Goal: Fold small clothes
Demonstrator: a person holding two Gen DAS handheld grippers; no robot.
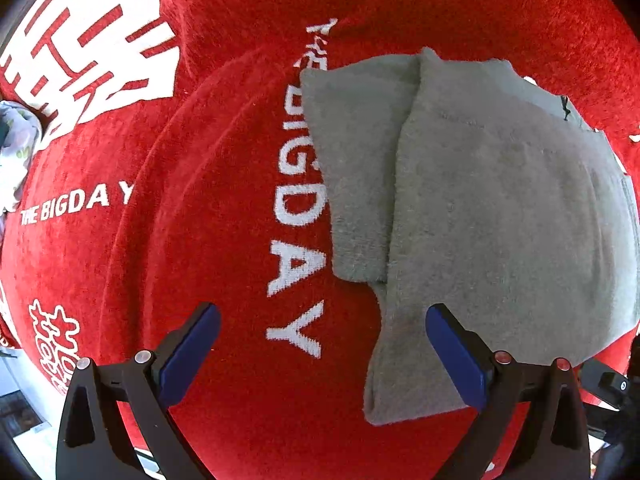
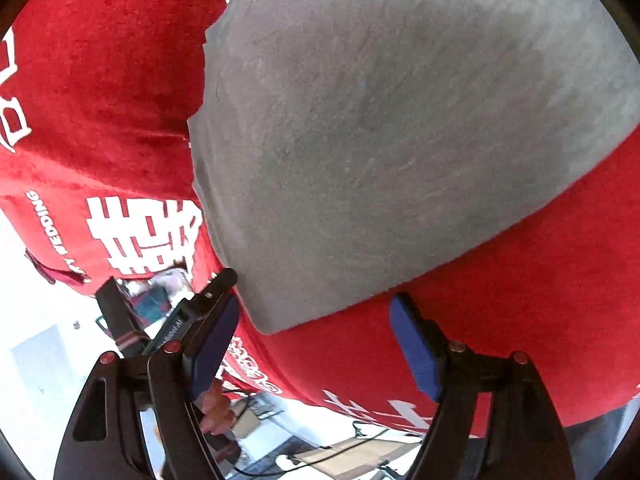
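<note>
Flanking folded grey garment (image 1: 500, 200) on red blanket (image 1: 200, 280): left gripper (image 1: 320, 344) and right gripper (image 2: 314, 334), both spread, empty.

I see the red cloth (image 1: 224, 240) left of the grey garment (image 1: 500, 208) lies bare, so my left tool (image 1: 322, 344) passes freely there.

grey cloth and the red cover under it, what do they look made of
Grey cloth: likely soft terry or fleece, matt; its surface is fuzzy and the edges look napped. Red cover: seems a plush, velvety pile fabric, with a brushed sheen and white lettering that looks woven or printed in. Fibre type cannot be told.
</note>
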